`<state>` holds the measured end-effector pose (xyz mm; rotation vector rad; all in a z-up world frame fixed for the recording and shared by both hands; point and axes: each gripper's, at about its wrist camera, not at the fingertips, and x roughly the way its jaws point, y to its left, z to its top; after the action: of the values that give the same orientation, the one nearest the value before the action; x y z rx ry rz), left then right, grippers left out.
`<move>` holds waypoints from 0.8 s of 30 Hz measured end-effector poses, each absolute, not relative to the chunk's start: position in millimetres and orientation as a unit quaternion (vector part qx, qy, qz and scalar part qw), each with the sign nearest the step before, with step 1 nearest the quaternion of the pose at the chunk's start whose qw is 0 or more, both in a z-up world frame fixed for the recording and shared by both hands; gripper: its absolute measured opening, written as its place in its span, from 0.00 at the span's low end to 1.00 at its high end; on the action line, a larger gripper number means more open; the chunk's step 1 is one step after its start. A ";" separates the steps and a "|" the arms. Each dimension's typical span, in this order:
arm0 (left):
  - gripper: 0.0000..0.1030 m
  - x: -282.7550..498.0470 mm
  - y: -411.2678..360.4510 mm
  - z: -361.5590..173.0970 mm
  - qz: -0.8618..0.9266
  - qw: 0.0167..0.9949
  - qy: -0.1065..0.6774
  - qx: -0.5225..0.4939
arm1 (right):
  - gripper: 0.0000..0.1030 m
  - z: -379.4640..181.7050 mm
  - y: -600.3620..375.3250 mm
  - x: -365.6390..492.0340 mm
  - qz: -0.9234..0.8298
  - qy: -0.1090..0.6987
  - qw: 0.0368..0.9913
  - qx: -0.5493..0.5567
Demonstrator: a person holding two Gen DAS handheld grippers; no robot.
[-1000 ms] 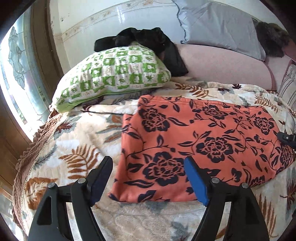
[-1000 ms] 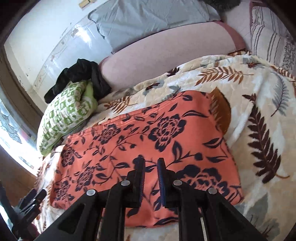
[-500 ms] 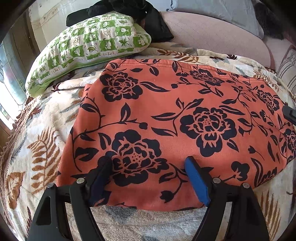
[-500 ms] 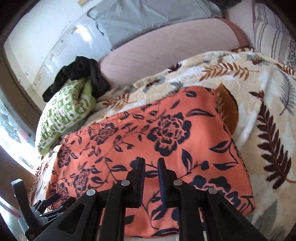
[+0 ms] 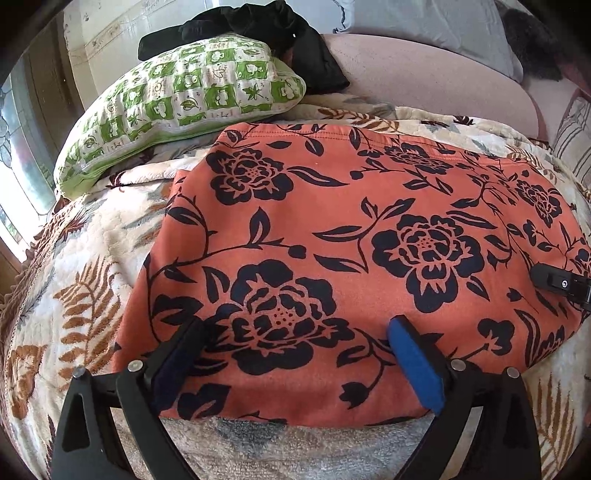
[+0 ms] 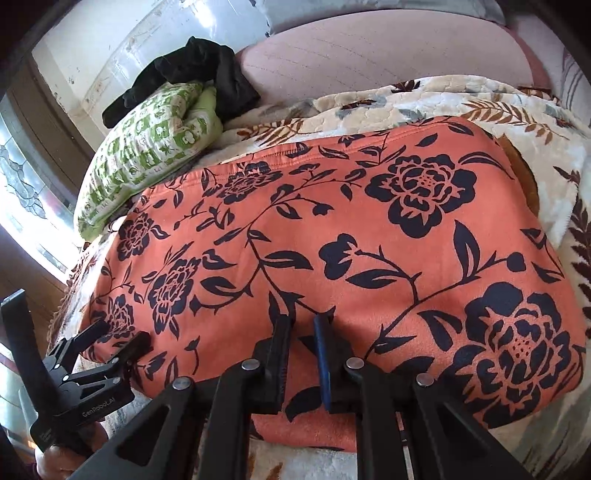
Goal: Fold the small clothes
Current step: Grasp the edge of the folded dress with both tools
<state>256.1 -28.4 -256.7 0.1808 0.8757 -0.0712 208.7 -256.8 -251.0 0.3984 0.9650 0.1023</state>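
An orange garment with black flowers (image 5: pixel 332 236) lies folded flat on the leaf-print blanket (image 5: pixel 85 280); it also shows in the right wrist view (image 6: pixel 332 240). My left gripper (image 5: pixel 299 328) is open, its fingers spread over the garment's near edge at its left end. It also shows in the right wrist view (image 6: pixel 110 339). My right gripper (image 6: pixel 303 321) has its jaws nearly together, with only a narrow gap, over the garment's near edge. No cloth shows between them. Its tip shows at the right edge of the left wrist view (image 5: pixel 554 280).
A green and white patterned pillow (image 5: pixel 177 107) lies beyond the garment at the left with black clothing (image 5: pixel 258 33) on it. A pink bolster (image 5: pixel 436 85) and a grey pillow (image 5: pixel 424 26) run along the back. A window (image 6: pixel 22 192) is at the left.
Both grippers moved forward and down over the garment's near edge, so it fills more of each view. Neither gripper's jaw opening changed.
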 end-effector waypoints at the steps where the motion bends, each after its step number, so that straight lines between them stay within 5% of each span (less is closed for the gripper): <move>1: 0.98 255.7 -29.6 -257.0 -0.032 0.901 0.422 0.091 | 0.16 -251.4 -255.8 208.2 0.047 0.460 0.866 0.188; 24: 0.99 248.6 81.1 -226.0 0.095 0.929 0.356 0.036 | 0.16 -221.7 -218.3 189.4 0.075 0.396 0.904 0.147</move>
<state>248.6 81.1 -226.0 0.0746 0.7289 0.1940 189.4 -218.3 -221.7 0.3029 0.8180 0.1542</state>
